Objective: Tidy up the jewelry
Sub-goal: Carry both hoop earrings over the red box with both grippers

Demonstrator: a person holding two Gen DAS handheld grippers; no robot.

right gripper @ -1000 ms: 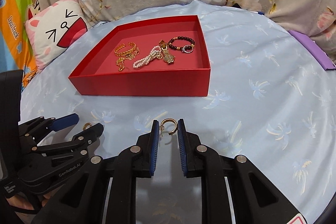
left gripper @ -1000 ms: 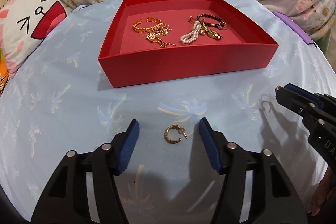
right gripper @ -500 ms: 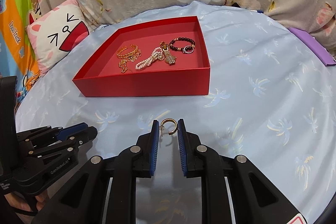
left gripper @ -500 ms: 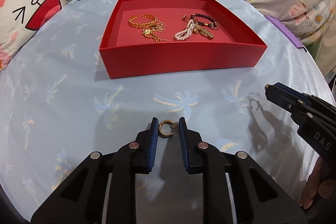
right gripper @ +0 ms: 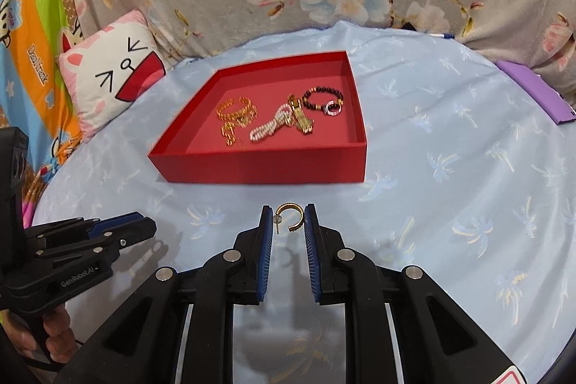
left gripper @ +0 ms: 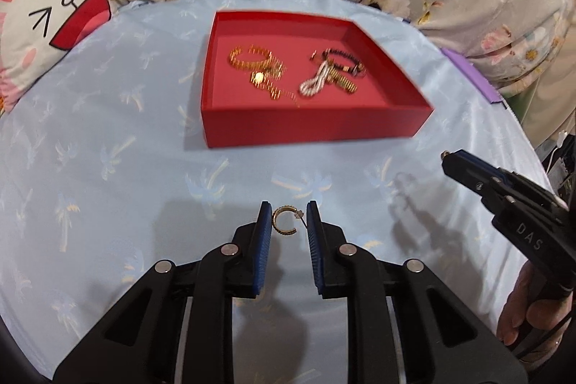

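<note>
Hoop earring (left gripper: pixel 284 221) pinched between my left jaws, second earring (right gripper: pixel 289 217) clamped in my right jaws, both clear of the red tray (right gripper: pixel 259 164)

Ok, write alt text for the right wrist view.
The right gripper pinches a gold hoop earring above a pale blue tablecloth. Beyond it sits a red tray holding bracelets and chains; the left gripper is at lower left.
</note>
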